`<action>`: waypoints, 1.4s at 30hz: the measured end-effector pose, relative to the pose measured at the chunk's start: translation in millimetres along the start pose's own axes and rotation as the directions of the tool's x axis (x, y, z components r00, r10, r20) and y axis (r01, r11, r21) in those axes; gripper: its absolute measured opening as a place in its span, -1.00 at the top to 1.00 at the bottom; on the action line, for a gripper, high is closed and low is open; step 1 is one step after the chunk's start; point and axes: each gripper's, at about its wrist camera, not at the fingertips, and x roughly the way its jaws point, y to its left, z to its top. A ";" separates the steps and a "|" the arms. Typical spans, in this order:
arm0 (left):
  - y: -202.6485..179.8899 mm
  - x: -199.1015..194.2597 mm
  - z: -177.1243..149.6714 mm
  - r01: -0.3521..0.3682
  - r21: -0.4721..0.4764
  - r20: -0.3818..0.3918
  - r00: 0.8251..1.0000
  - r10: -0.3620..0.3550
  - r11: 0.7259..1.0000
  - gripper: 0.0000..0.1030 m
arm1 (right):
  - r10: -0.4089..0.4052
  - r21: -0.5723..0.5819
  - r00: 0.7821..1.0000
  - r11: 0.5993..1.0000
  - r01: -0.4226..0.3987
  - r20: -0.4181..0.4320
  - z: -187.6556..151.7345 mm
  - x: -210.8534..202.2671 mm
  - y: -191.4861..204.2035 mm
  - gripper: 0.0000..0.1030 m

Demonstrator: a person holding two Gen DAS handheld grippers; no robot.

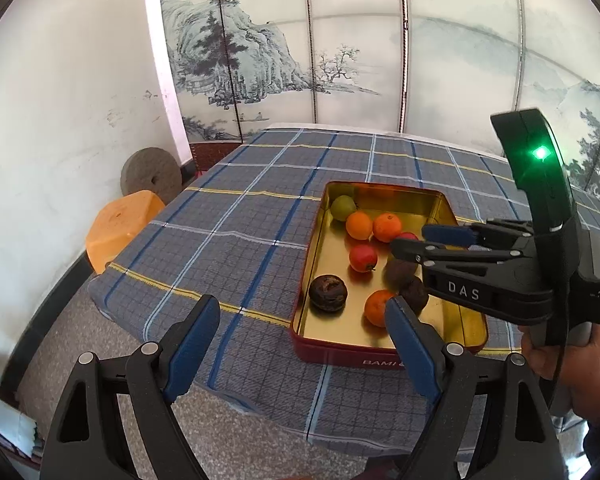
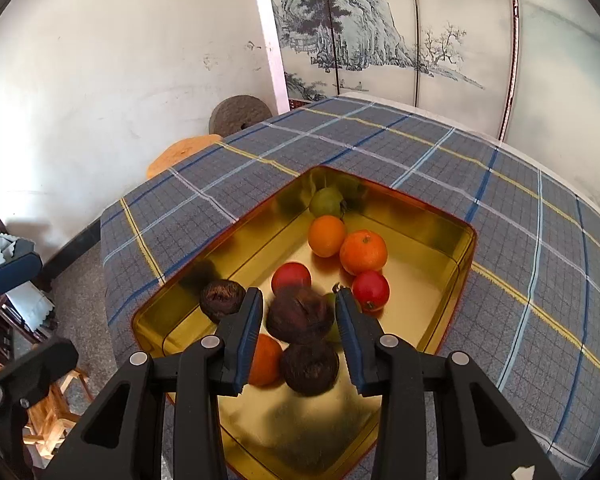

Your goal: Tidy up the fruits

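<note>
The tin [image 1: 440, 206] sits close to the near edge of the table [image 1: 236, 216]. Bare cloth lies wide to the tin's left and beyond its far wall. Inside the tin, the near right corner and the right side of the floor are free.

All the fruit is in the tin, and we count nine for certain:
- one green fruit [image 2: 327, 202] in the far corner
- three oranges [image 2: 363, 252]
- two red fruits [image 2: 370, 290]
- three dark fruits [image 2: 221, 300]

A greenish patch behind the middle dark one is too hidden for us to name.

The left gripper [image 1: 302, 302] hovers at the tin's near left wall, jaws spread wide with nothing between them. The right gripper [image 2: 299, 292] hangs over the tin's middle, jaws narrowly parted. A dark fruit [image 2: 300, 314] lies between them, with slim gaps showing at both pads.
</note>
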 end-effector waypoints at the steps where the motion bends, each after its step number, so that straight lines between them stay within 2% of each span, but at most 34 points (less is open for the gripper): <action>1: -0.3 -0.3 0.2 0.002 0.001 0.001 1.000 -0.002 1.000 -0.65 | 0.000 0.002 1.000 1.000 0.000 0.007 0.8 -1.3 0.2 0.16; 3: -1.1 -1.8 0.7 0.006 0.004 0.005 1.000 -0.006 1.000 -0.65 | -0.001 0.003 1.000 1.000 0.001 0.031 2.5 -7.3 0.7 0.00; 6: -0.9 -5.9 1.7 0.014 0.001 0.025 1.000 -0.014 1.000 -0.65 | -0.022 -0.013 0.996 1.000 0.023 0.083 3.3 -23.1 4.6 -0.10; 9: 1.4 -12.6 3.7 0.025 -0.014 0.050 0.998 -0.025 1.000 -0.66 | -0.039 -0.022 0.989 0.999 0.042 0.139 -0.5 -44.1 8.2 -0.33; 11: 3.0 -18.7 5.8 0.030 -0.024 0.071 0.997 -0.028 0.999 -0.71 | -0.058 -0.020 0.981 0.998 0.063 0.183 -6.9 -61.3 8.9 -0.35; 13: 4.9 -26.5 8.1 0.028 -0.033 0.100 0.995 -0.025 0.999 -0.89 | -0.069 -0.018 0.973 0.997 0.075 0.218 -14.8 -78.2 9.0 -0.35; 14: 5.6 -30.9 9.3 0.024 -0.036 0.116 0.993 -0.020 0.999 -0.92 | -0.084 -0.016 0.969 0.996 0.091 0.234 -19.0 -86.3 8.8 -0.36; 18: 7.4 -50.7 15.3 0.014 -0.060 0.184 0.983 -0.002 0.998 -0.98 | -0.122 0.001 0.953 0.992 0.127 0.279 -34.0 -113.5 3.3 -0.46; 23: 1.5 -72.8 22.3 -0.002 -0.050 0.251 0.968 0.014 0.999 -0.99 | -0.158 0.022 0.936 0.987 0.160 0.315 -47.6 -140.1 -3.5 -0.48; 30: -8.6 -86.0 23.2 0.014 -0.032 0.265 0.964 -0.005 0.999 -0.99 | -0.168 0.022 0.923 0.985 0.171 0.347 -54.8 -157.6 -2.2 -0.53; 42: -26.5 -103.3 18.6 0.019 -0.001 0.277 0.961 -0.018 1.000 -1.00 | -0.188 0.020 0.896 0.980 0.197 0.402 -65.7 -179.9 4.4 -0.76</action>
